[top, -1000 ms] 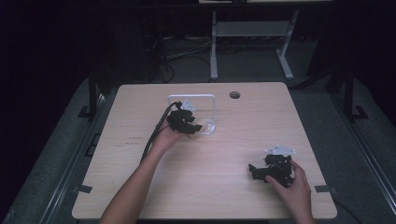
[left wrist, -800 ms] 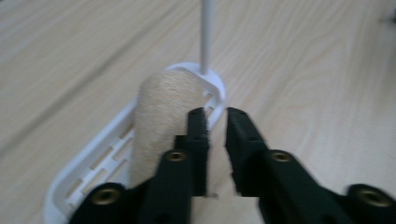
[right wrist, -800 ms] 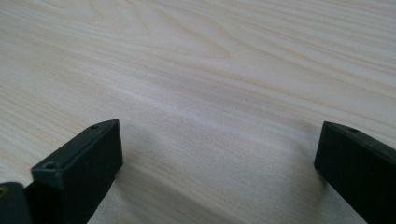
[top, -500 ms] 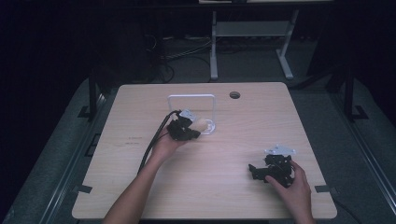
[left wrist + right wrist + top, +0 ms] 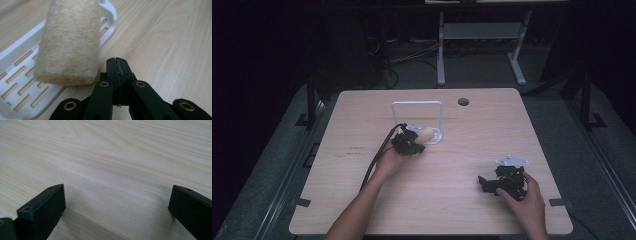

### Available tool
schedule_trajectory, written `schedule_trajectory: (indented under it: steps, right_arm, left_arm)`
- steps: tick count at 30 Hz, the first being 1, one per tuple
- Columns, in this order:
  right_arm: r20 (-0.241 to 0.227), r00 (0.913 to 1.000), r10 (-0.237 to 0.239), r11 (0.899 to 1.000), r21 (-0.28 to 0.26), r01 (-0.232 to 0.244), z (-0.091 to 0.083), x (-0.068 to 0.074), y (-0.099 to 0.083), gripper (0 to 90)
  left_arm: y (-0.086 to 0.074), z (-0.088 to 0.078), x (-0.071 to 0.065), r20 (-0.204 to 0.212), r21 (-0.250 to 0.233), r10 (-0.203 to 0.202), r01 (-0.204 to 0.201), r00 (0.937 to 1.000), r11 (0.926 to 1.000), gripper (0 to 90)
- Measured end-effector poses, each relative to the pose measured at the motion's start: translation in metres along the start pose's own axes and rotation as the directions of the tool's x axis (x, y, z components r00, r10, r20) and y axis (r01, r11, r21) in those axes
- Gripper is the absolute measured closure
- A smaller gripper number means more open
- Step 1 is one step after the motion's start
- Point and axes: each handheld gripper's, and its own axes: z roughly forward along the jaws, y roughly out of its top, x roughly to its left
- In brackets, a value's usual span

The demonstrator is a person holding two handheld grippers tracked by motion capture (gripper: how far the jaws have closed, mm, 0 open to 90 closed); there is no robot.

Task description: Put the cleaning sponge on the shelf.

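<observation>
Although I am looking for a brand or label, the only marks are some faint dark ones on the wooden table (image 5: 362, 148), lying toward my side and left of the white slotted tray (image 5: 17, 75), and they are too small to read. Next to that tray a clear rectangular frame (image 5: 417, 105) is standing upright on the side away from me, and past it a round hole (image 5: 463, 102) is showing in the tabletop. A fuzzy cream roller (image 5: 70, 40) is lying partly over the tray's slots, its near end reaching past the tray's rim toward me. My left gripper (image 5: 117, 65) is sitting just beside that end, its jaws pressed together with nothing between them, and my left hand (image 5: 388, 161) is reaching forward to the tray with its cable (image 5: 374, 160) trailing back along my forearm. My right gripper (image 5: 117, 202) is resting low over bare wood, well apart from the tray toward my right, jaws spread wide, with my right hand (image 5: 524, 200) wrapped behind it.
</observation>
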Motion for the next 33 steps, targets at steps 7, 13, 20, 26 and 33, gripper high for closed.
schedule_trajectory:
  steps: [7,13,20,26,33]
  right_arm:
    - [0.000,1.0000,0.000,1.000,0.000,0.000,0.000,0.000,0.000,0.5]
    - [0.000,1.0000,0.000,1.000,0.000,0.000,0.000,0.000,0.000,0.5]
    - [0.000,1.0000,0.000,1.000,0.000,0.000,0.000,0.000,0.000,0.5]
    - [0.000,1.0000,0.000,1.000,0.000,0.000,0.000,0.000,0.000,0.5]
    - [0.000,1.0000,0.000,1.000,0.000,0.000,0.000,0.000,0.000,0.5]
  left_arm:
    - [-0.004,-0.005,0.010,-0.031,0.000,-0.020,0.020,0.9993,0.9998,90.0]
    - [-0.007,-0.007,0.015,-0.051,0.002,-0.027,0.027,0.9983,0.9996,90.0]
    - [-0.011,-0.014,0.024,-0.087,-0.013,-0.051,0.050,0.9949,0.9987,90.0]
    - [-0.016,-0.018,0.033,-0.110,-0.021,-0.079,0.077,0.9907,0.9968,90.0]
    - [-0.018,-0.018,0.035,-0.110,-0.019,-0.088,0.086,0.9900,0.9961,90.0]
